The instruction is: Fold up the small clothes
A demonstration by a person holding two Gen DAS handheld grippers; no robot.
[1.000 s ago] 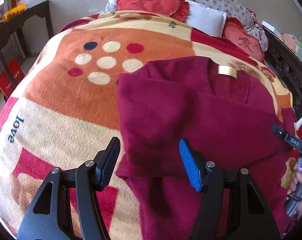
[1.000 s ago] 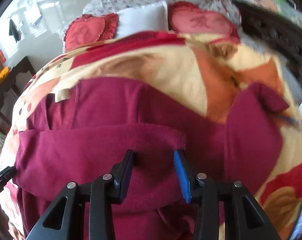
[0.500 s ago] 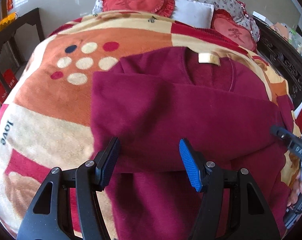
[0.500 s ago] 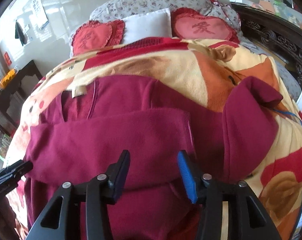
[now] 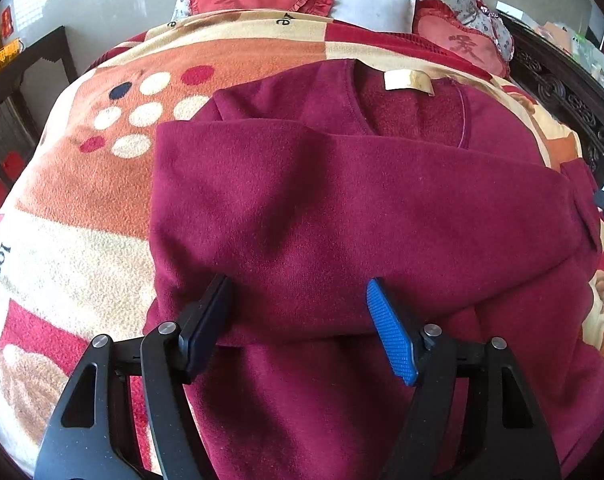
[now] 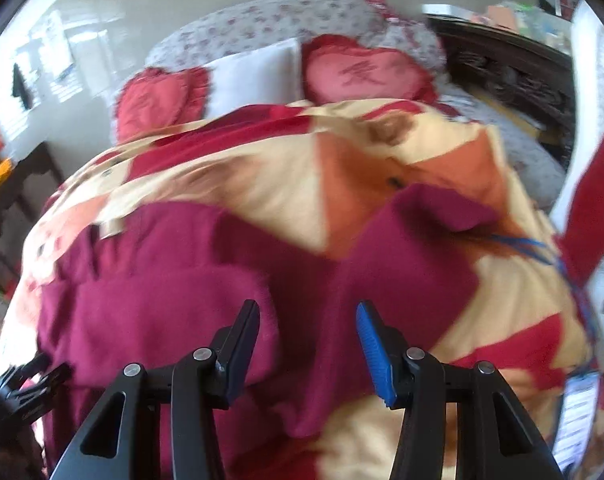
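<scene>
Sweater (image 5: 342, 216) in maroon is lying on the bed's patterned blanket (image 5: 81, 216), collar at the far end. One sleeve (image 5: 362, 184) is already folded across the chest; the other sleeve (image 6: 418, 248) sticks out to the right, unfolded, and the body fold looks undone too. Left tool (image 5: 299, 322) is opening above the cloth, gripping nothing. Right tool (image 6: 308, 346) sits part open, empty.

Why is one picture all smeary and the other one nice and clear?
Right wrist view: the blanket, pillows and sweater are smeared by motion blur; only the tongs look crisp. Left wrist view: sharp, the sweater's label has clear edges. Both bend outward at the edges, fisheye style.
</scene>
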